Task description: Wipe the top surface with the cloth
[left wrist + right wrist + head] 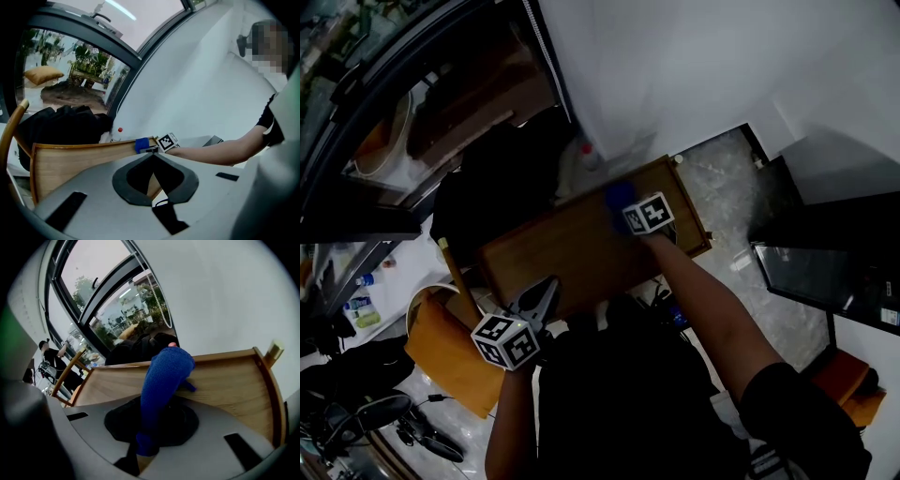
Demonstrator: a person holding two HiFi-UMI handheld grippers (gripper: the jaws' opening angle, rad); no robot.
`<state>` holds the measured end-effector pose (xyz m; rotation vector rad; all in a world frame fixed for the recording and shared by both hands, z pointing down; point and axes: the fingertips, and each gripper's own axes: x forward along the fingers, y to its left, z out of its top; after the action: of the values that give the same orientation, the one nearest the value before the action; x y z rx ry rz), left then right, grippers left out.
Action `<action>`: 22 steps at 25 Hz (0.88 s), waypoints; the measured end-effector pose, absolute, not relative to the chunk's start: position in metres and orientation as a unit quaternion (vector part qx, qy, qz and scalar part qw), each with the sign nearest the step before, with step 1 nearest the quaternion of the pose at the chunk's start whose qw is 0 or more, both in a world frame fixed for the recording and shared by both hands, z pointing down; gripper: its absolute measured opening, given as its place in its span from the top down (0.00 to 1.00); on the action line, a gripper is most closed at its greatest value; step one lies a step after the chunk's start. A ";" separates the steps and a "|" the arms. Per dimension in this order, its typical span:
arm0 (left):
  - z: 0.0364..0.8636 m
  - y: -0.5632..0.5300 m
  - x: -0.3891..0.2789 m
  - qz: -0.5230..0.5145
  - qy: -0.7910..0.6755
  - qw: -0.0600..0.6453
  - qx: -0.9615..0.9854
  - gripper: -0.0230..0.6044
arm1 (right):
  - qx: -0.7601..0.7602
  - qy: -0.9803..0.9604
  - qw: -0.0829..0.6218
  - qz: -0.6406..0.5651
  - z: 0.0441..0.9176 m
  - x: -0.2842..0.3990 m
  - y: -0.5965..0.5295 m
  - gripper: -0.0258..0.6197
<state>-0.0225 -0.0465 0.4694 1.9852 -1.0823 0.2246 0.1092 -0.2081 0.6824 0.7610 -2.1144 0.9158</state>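
Blue knitted cloth (pixel 166 380) lay on rimmed wooden tabletop (pixel 225 380) near white wall (pixel 225 296), long axis toward far edge, pinched by right gripper (pixel 149 437); left gripper (pixel 153 157) pressed together.

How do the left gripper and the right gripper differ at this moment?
The right gripper is clamped on the blue cloth; the left gripper holds nothing, its jaws closed. The right gripper reaches out over the wooden top; the left gripper sits back by its near edge. Both are aimed at that top.
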 end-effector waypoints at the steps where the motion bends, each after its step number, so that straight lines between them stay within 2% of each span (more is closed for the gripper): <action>1: 0.469 -0.048 -0.021 0.090 -0.431 0.420 0.793 0.95 | 0.302 -0.813 0.351 0.352 0.682 0.120 -0.213 0.85; 9: 0.470 -0.054 -0.008 0.090 -0.417 0.421 0.800 0.95 | 0.357 -0.788 0.358 0.350 0.679 0.178 -0.242 0.85; 22: 0.467 -0.042 -0.022 0.077 -0.429 0.423 0.794 0.95 | 0.423 -0.752 0.359 0.355 0.676 0.222 -0.258 0.85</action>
<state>-0.0220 -0.0418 0.4665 1.9873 -1.0749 0.1932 0.2218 -0.2580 0.6763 1.0915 -1.9390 0.9161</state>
